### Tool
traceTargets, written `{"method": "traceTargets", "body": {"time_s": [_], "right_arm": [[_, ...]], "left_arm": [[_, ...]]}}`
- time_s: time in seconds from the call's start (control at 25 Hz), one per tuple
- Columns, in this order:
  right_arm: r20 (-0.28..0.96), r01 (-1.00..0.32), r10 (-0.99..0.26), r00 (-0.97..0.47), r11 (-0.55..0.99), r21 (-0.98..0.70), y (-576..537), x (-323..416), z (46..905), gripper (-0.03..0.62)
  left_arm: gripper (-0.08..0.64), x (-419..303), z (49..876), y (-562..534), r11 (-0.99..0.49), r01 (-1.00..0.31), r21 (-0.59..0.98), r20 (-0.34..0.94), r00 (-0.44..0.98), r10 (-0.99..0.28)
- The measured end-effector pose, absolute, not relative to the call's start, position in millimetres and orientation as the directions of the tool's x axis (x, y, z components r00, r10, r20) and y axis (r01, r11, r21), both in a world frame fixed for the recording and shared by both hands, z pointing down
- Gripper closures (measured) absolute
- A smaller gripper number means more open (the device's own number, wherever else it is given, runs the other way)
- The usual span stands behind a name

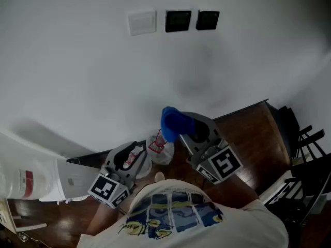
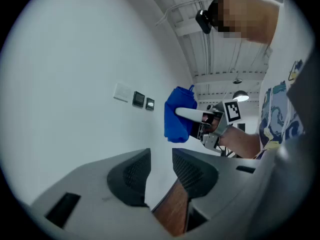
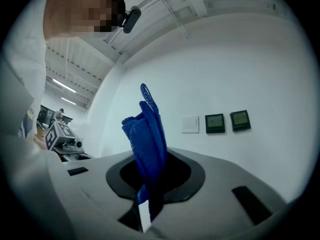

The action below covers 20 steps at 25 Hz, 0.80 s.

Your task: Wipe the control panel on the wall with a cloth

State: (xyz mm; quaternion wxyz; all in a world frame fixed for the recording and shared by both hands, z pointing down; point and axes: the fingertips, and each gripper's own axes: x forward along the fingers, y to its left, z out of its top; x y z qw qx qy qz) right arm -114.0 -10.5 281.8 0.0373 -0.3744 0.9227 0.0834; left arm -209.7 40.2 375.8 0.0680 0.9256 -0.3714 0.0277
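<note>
Presently, the control panel (image 1: 178,20), a dark square on the white wall (image 1: 77,76), sits at twelve o'clock from the person. A second dark square (image 1: 207,20) lies at its three o'clock and a white switch plate (image 1: 142,22) at its nine.

The blue cloth (image 1: 175,123) is well short of the panel. It stands bunched upright in the right gripper (image 3: 147,184), whose jaws are clamped on its lower fold. The left gripper (image 2: 160,170) sits at eight o'clock of the cloth, its jaws a narrow gap apart with nothing between them.

Recommendation: carry the cloth toward twelve, lay its free bunched top flat on the panel face and press lightly. Keep the jaw tips off the screen.

Not determinable:
- which dark square the task means
- whether either display is lit
- what the clear wrapped item with a red label (image 1: 160,148) between the grippers is
</note>
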Motion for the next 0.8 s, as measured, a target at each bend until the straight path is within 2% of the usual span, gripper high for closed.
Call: {"method": "traceTargets", "body": {"time_s": [0.4,0.8], "right_arm": [[-0.211,-0.760,-0.730,-0.650,0.626,0.177,-128.3,-111.8,242.0,0.508],[-0.293,-0.739,-0.680,-0.672,0.643,0.201,-226.3,-112.1,189.0,0.508]], "left_arm": [[0.448,-211.1,399.9,-13.2,-0.727,-0.676,0.117,0.134,0.736,-0.663],[0.448,-181.6,397.5,-62.2,-0.671,-0.734,0.105,0.123,0.679,-0.724]]}}
